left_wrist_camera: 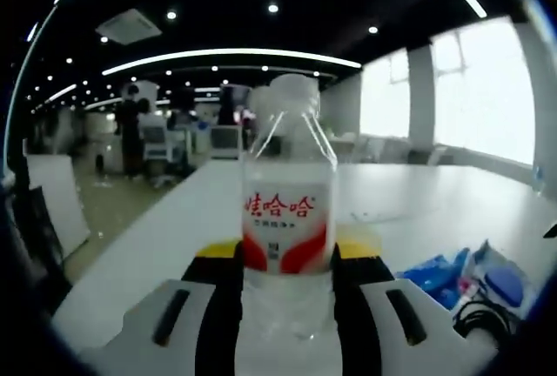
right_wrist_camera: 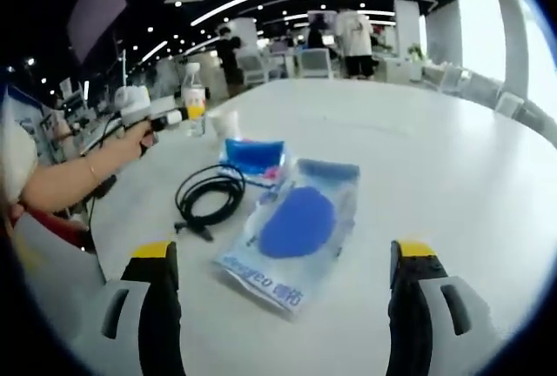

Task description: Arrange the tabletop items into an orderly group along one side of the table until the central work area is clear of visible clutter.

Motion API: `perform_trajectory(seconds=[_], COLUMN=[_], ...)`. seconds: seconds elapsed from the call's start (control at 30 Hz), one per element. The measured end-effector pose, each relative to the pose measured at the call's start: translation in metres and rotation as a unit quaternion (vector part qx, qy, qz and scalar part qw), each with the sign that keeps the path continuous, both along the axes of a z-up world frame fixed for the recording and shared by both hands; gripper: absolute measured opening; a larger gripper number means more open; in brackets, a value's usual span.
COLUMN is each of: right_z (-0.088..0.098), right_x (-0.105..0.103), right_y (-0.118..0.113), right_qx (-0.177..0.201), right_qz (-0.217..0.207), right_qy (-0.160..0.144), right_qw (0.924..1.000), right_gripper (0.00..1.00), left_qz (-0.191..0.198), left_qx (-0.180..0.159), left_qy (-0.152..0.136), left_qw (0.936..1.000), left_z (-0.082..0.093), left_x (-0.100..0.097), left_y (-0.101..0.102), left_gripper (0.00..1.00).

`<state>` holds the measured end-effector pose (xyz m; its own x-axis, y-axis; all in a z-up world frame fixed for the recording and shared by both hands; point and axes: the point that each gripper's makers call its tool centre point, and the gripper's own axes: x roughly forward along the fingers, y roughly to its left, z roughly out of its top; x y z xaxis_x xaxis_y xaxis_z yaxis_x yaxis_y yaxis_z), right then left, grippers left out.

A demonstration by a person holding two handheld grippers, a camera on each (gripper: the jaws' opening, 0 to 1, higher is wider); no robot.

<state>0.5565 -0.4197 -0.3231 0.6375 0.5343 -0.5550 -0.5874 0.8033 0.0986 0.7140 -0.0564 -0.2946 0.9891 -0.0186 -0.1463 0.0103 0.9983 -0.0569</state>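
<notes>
Left gripper view: a clear plastic water bottle with a red-and-white label and white cap (left_wrist_camera: 288, 211) stands upright between the black, yellow-tipped jaws of the left gripper (left_wrist_camera: 288, 258), which press against its lower body on both sides. The bottle rests over the white tabletop (left_wrist_camera: 418, 193); whether its base touches the surface cannot be told. Low at the right edge lie blue plastic packets (left_wrist_camera: 474, 276) and a bit of black cable (left_wrist_camera: 474, 313). Background is an open office with ceiling strip lights, desks and standing people.

Right gripper view: the right gripper (right_wrist_camera: 283, 258) has its jaws spread wide apart, gripping nothing, low over the near part of the table. Between and just beyond the jaws lies a clear plastic bag holding a dark blue oval item (right_wrist_camera: 296, 228), flat on the table. Behind it, touching or overlapping its far end, is a smaller blue packet (right_wrist_camera: 254, 155). A coiled black cable (right_wrist_camera: 209, 195) lies just left of the bag. Farther back stands a small translucent cup (right_wrist_camera: 226, 124), and beside it the same bottle (right_wrist_camera: 194, 97), upright, near the table's far left edge.

A person's hand (right_wrist_camera: 137, 139) with forearm extended across from the left holds the left gripper's handle, the gripper levelled at the bottle.
</notes>
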Motion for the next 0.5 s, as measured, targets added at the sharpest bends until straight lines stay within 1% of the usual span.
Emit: perform_trajectory(seconds=[0.07,0.13,0.17,0.27,0.33,0.37,0.4,0.5], right_z=[-0.001,-0.002,-0.002,-0.005,-0.007,-0.007,-0.008,-0.009], right_x=[0.000,0.000,0.000,0.000,-0.001,-0.001,-0.001,-0.001], right_y=[-0.001,-0.002,-0.002,-0.001,-0.001,-0.001,-0.001,-0.001], right_qx=[-0.001,-0.002,-0.002,-0.006,-0.010,-0.011,-0.013,-0.018], right_qz=[-0.001,-0.002,-0.001,0.001,0.003,0.004,0.006,0.007], right_qy=[0.001,0.002,0.002,0.004,0.007,0.007,0.007,0.008], right_qw=[1.0000,1.0000,1.0000,1.0000,0.9999,0.9999,0.9999,0.9998], right_gripper=[1.00,1.00,1.00,1.00,1.00,1.00,1.00,1.00], left_qz=[0.012,0.020,0.024,0.028,0.029,0.030,0.031,0.041], left_qx=[0.002,-0.008,-0.018,-0.018,-0.021,-0.026,-0.031,-0.029], left_qy=[-0.004,-0.008,-0.010,-0.013,-0.021,-0.034,-0.039,-0.050], left_qw=[0.9999,0.9997,0.9995,0.9994,0.9991,0.9986,0.9983,0.9975], left_z=[-0.001,-0.003,-0.003,-0.006,-0.005,-0.001,-0.001,-0.002], left_x=[0.004,0.008,0.010,0.018,0.022,0.023,0.027,0.033], left_y=[0.006,0.011,0.013,0.020,0.023,0.023,0.025,0.030], left_gripper=[0.36,0.36,0.36,0.35,0.35,0.35,0.35,0.35])
